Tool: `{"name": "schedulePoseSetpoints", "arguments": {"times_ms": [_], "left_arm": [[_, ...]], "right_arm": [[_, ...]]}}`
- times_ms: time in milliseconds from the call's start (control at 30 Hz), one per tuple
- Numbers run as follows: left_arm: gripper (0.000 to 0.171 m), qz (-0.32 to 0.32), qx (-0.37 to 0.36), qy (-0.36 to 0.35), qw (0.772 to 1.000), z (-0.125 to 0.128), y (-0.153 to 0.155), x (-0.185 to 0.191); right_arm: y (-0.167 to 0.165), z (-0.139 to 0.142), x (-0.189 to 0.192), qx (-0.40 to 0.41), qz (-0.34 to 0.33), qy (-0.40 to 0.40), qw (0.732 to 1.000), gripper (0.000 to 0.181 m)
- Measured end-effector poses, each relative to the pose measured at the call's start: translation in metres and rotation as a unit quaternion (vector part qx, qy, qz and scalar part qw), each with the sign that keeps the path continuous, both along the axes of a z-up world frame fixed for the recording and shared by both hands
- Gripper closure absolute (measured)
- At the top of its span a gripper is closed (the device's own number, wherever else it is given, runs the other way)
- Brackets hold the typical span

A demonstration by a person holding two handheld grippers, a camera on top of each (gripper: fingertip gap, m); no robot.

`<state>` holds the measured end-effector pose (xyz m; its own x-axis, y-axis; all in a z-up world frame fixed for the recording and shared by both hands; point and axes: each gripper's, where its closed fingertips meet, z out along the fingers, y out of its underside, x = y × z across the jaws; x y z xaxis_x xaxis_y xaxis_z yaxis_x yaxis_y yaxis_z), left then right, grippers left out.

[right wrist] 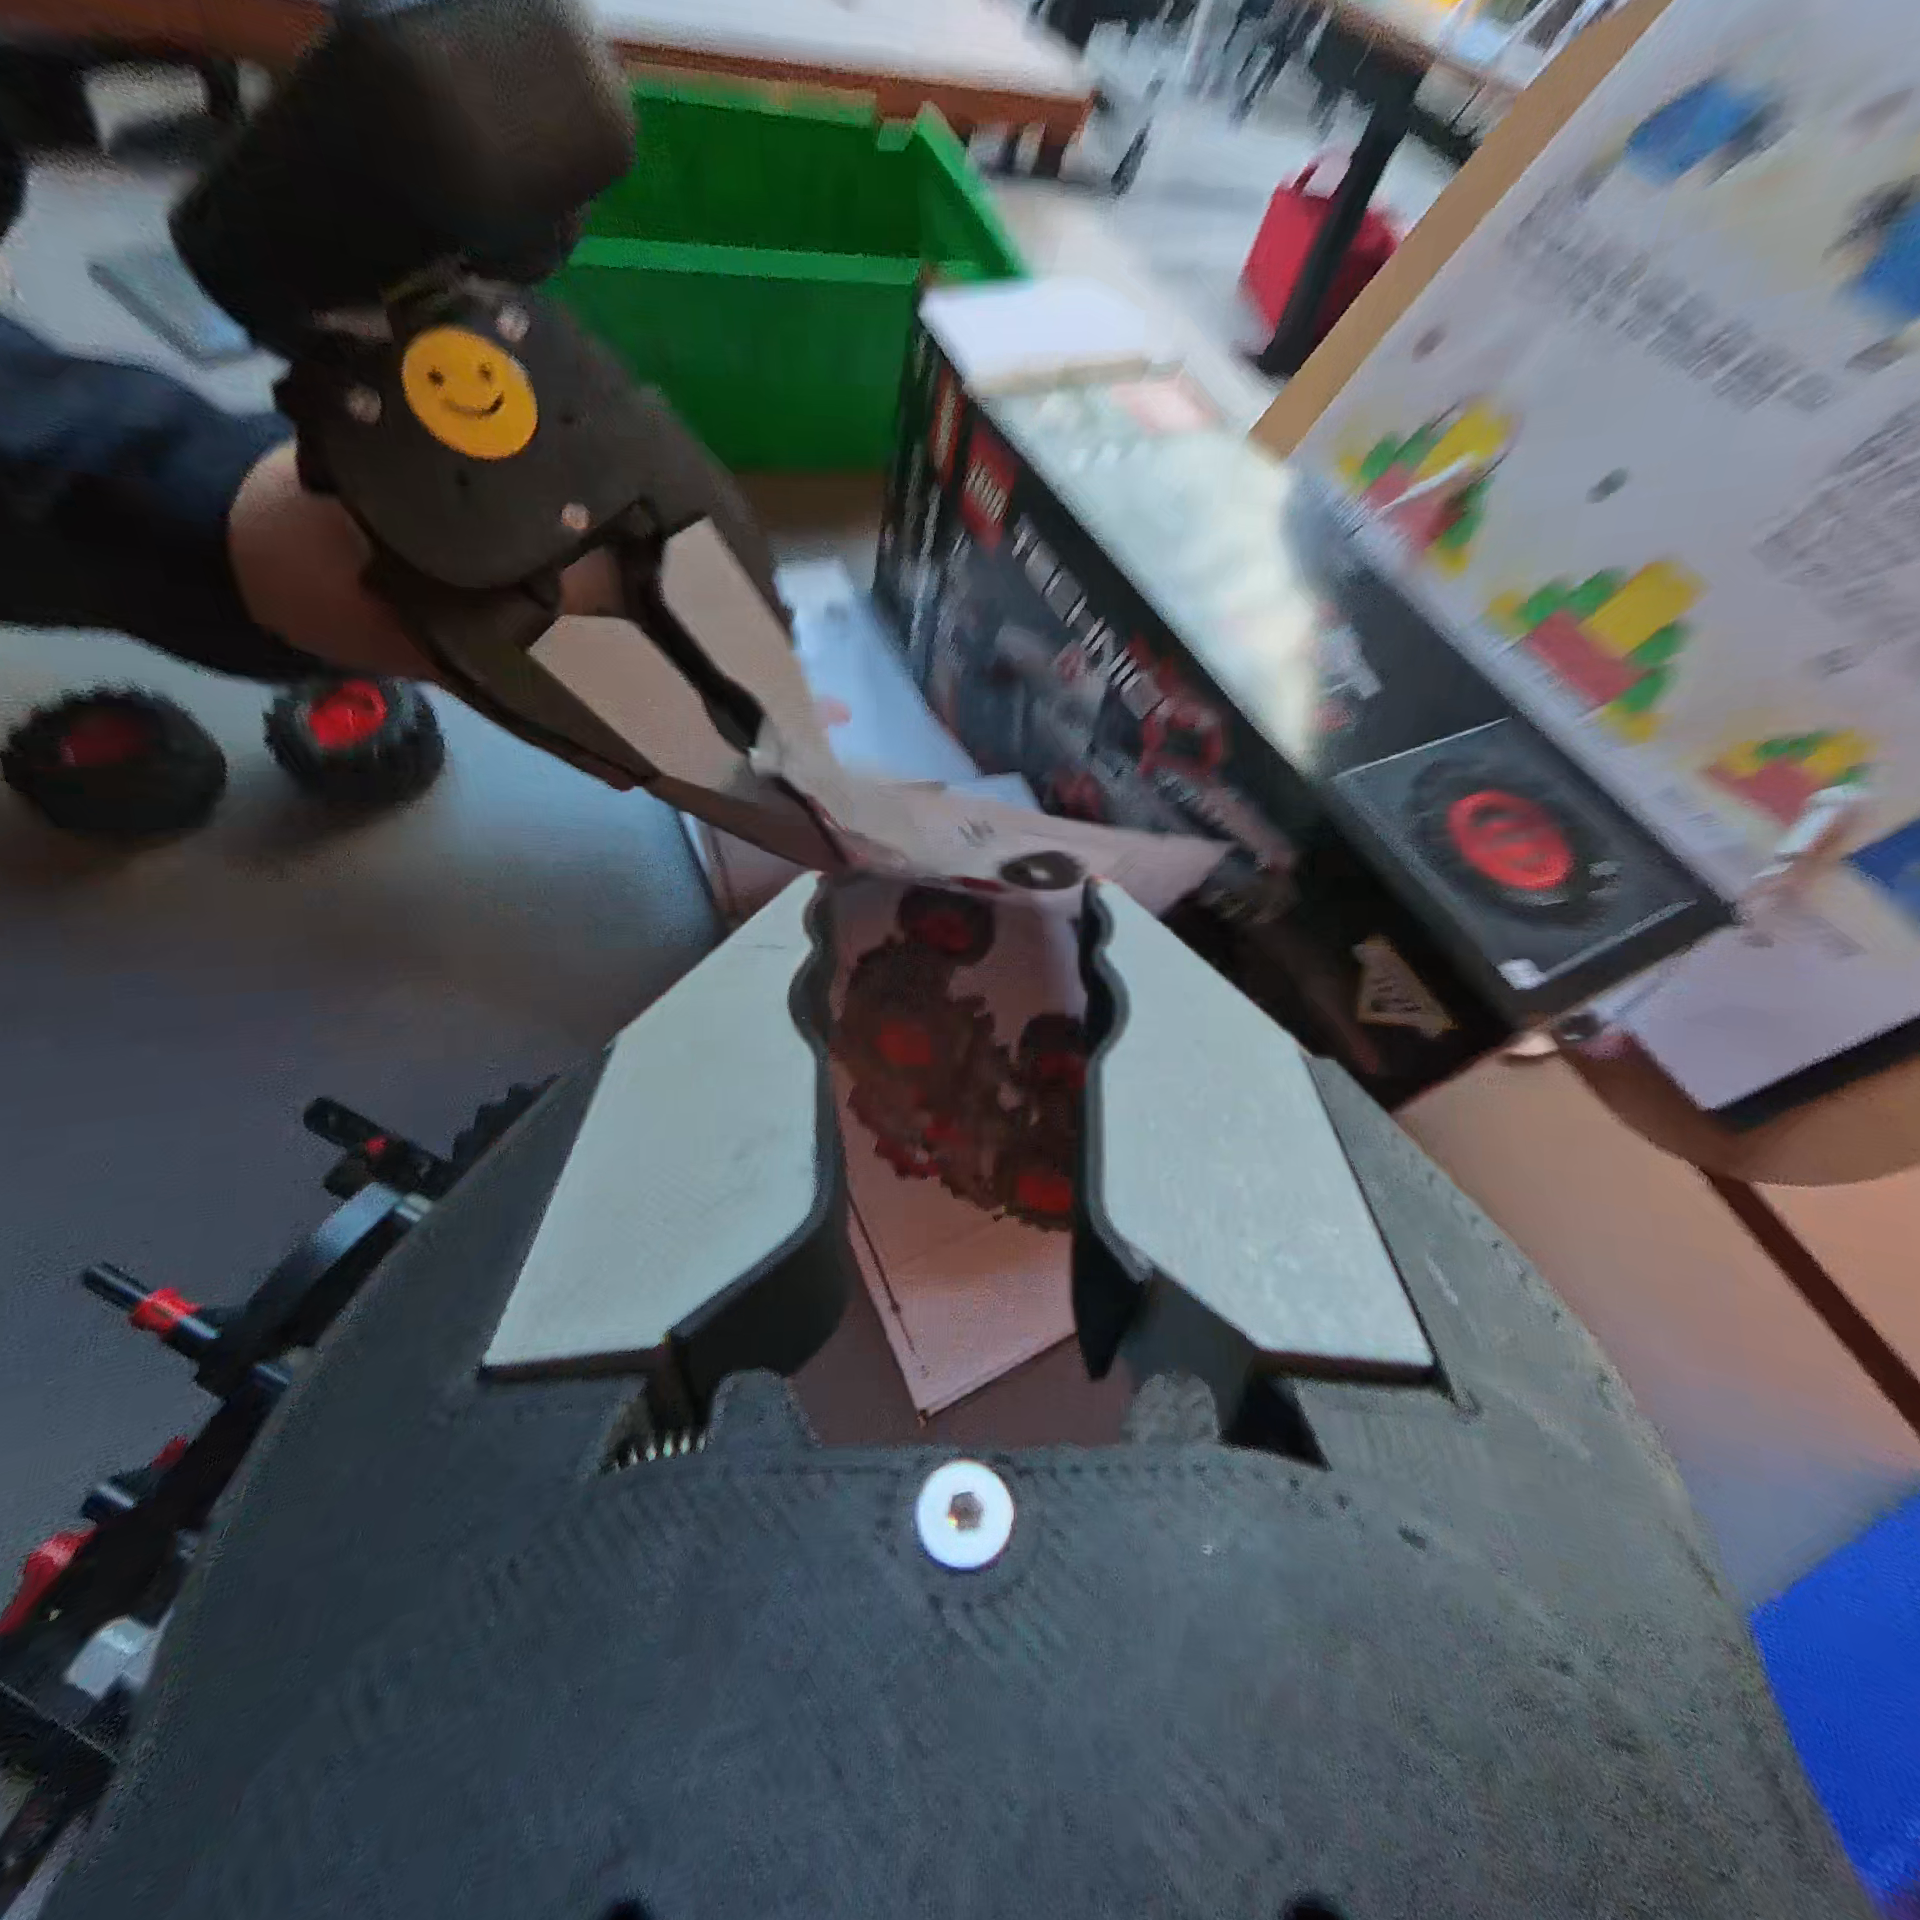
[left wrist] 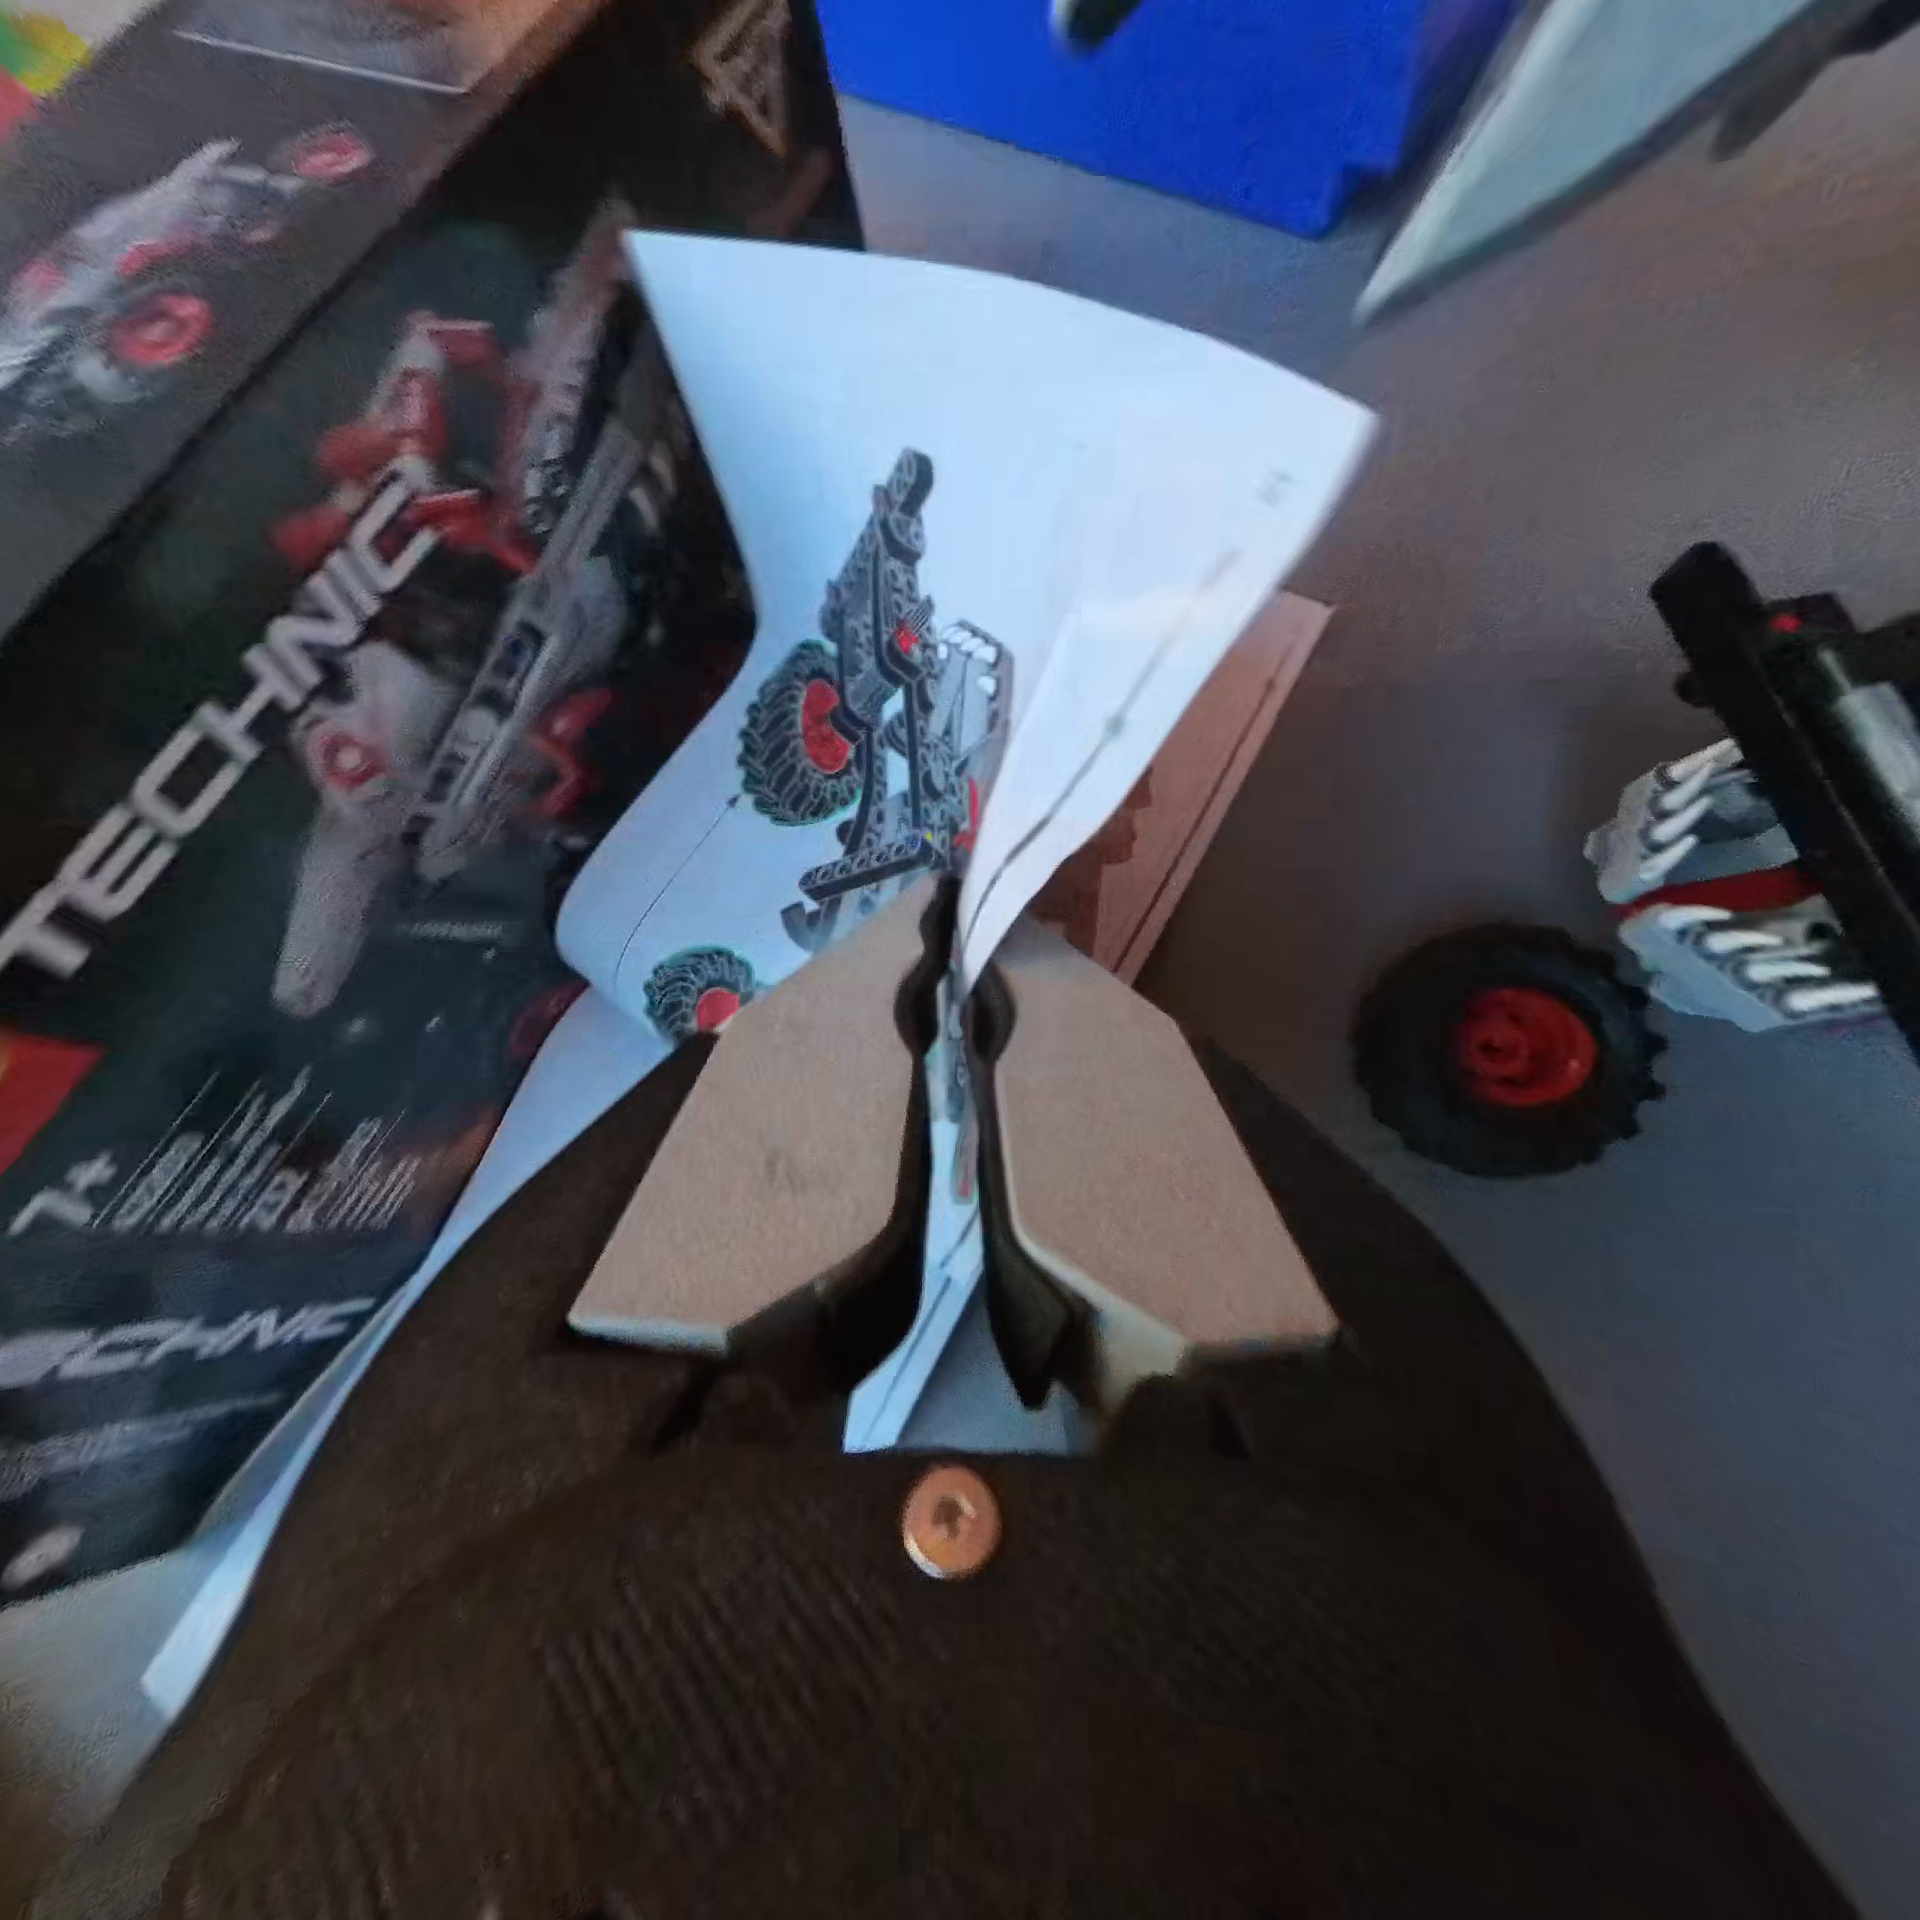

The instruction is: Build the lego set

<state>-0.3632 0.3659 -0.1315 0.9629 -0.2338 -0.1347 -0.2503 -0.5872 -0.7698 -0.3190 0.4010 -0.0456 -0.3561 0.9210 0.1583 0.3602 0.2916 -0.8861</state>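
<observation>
The lego model (left wrist: 1745, 894), grey and white with black beams and one red-hubbed wheel (left wrist: 1507, 1049), stands part-built on the grey counter; two more wheels (right wrist: 218, 743) lie loose, so mounting them appears to remain. The left tool (left wrist: 951, 935) is pressed together on a page of the instruction booklet (left wrist: 935, 468), beside the set's dark box (left wrist: 312, 727). The right tool (right wrist: 951, 914) is spread above the booklet.

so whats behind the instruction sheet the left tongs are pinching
The dark lego box stands behind the instruction sheet held by the left tongs; the sheet covers the box's right part.
</observation>
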Motion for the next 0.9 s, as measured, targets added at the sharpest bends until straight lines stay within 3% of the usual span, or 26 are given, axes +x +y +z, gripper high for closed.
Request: {"name": "schedulePoseSetpoints", "arguments": {"times_ms": [67,133,167,267,367,567,700,900], "left_arm": [[0.171,0.041,0.032,-0.026,0.998,0.010,-0.017,-0.017],[0.171,0.093,0.067,-0.066,0.991,0.018,-0.035,-0.038],[0.170,0.122,0.077,-0.089,0.986,0.019,-0.044,-0.049],[0.145,0.200,0.071,-0.164,0.963,0.008,-0.075,-0.079],[0.137,0.238,0.084,-0.213,0.944,0.008,-0.107,-0.094],[0.129,0.233,0.107,-0.184,0.949,0.035,-0.157,-0.096],[0.128,0.230,0.093,-0.129,0.960,0.038,-0.182,-0.101],[0.130,0.144,0.044,-0.140,0.979,0.025,-0.171,-0.071]], "right_arm": [[0.006,0.021,0.009,-0.018,-0.012,0.044,0.999,0.140],[0.013,0.024,0.016,-0.047,-0.018,0.056,0.997,0.143],[0.017,0.019,0.017,-0.065,-0.023,0.049,0.996,0.142],[0.021,-0.016,0.021,-0.113,-0.026,-0.018,0.993,0.139],[0.024,-0.043,0.032,-0.108,-0.042,-0.069,0.991,0.136],[0.026,-0.036,0.066,-0.131,-0.070,-0.042,0.988,0.136],[0.028,-0.051,0.081,-0.160,-0.088,-0.047,0.982,0.136],[0.028,-0.084,0.073,-0.183,-0.095,-0.081,0.975,0.140]]}}
